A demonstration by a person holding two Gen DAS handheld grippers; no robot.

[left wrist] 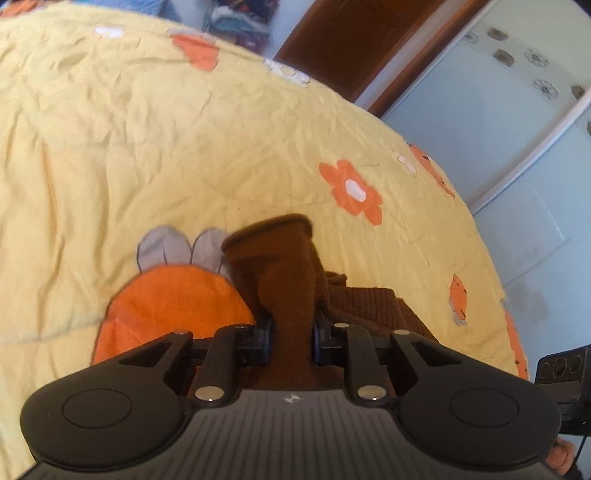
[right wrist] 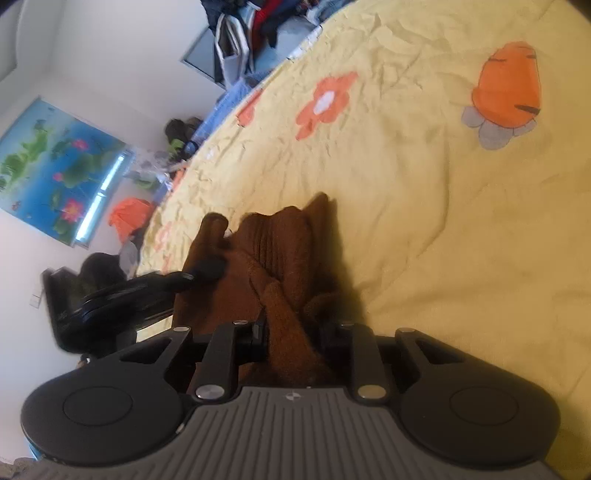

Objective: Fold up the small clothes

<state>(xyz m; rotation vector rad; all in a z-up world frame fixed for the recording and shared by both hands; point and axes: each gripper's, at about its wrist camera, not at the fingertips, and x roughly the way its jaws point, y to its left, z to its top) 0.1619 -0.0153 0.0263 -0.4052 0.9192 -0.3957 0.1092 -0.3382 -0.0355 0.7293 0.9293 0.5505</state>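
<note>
Brown knit garment (left wrist: 284, 273) at lower centre of both views, lifted above the yellow bedspread (left wrist: 147, 147). Left gripper (left wrist: 291, 341) and right gripper (right wrist: 293, 341) each with jaws clamped on a bunched fold. Best kept taut and level between both grips, then lowered flat with edges matched, avoiding twist.

A home bedroom: a bed (right wrist: 424, 206) under a yellow quilt printed with orange flowers, a lotus-pond poster (right wrist: 55, 170) on the wall beyond it, piled clothes (right wrist: 255, 26) at its far end, a white wardrobe (left wrist: 517, 122) beside it.
</note>
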